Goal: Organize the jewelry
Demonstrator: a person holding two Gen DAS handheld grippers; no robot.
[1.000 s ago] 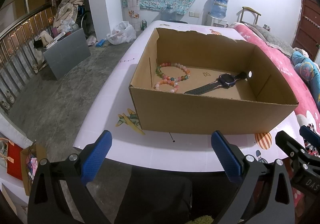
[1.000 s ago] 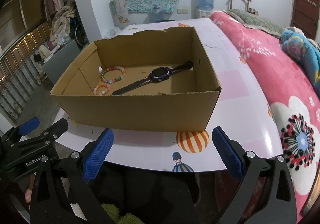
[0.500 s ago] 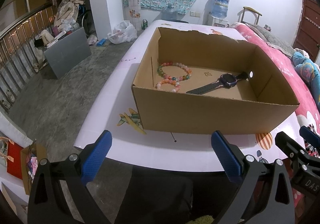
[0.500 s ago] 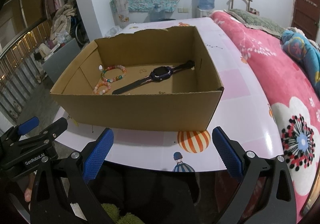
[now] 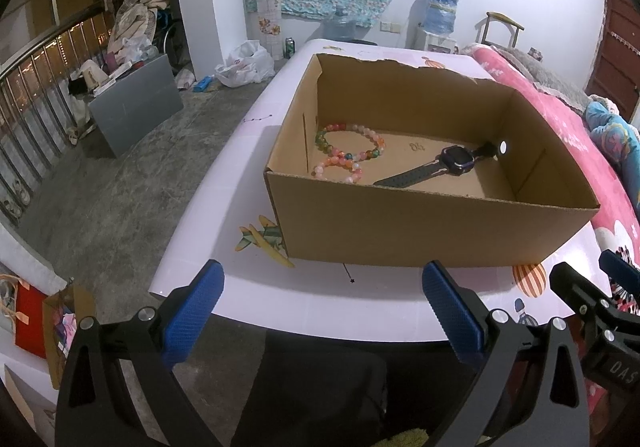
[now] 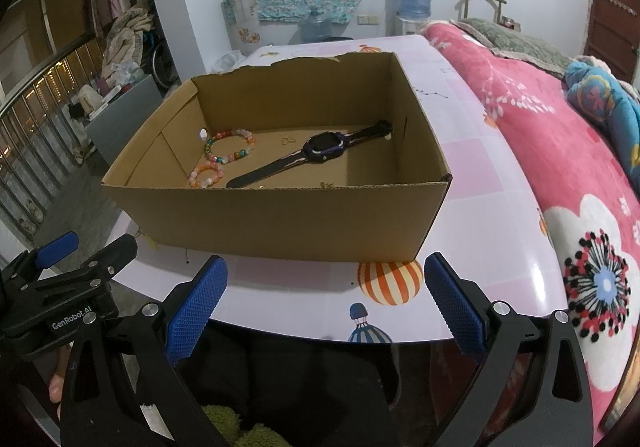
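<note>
An open cardboard box (image 5: 424,231) (image 6: 280,219) stands on the pale pink table. Inside lie a multicoloured bead bracelet (image 5: 348,139) (image 6: 230,145), a smaller pink-orange bead bracelet (image 5: 338,169) (image 6: 206,175) and a dark watch (image 5: 440,167) (image 6: 316,151) with its strap laid flat. A small earring-like piece (image 6: 286,140) lies on the box floor. My left gripper (image 5: 322,313) and my right gripper (image 6: 326,311) both hang open and empty in front of the box, short of the table's near edge.
A pink floral blanket (image 6: 560,167) covers a bed along the table's right side. Grey concrete floor (image 5: 120,199) falls away left of the table, with a grey cabinet (image 5: 136,103), a railing and bags. Balloon and plane stickers mark the table (image 6: 480,267).
Both views have crept slightly closer to the box. Jaws stayed wide apart and nothing in the box moved.
</note>
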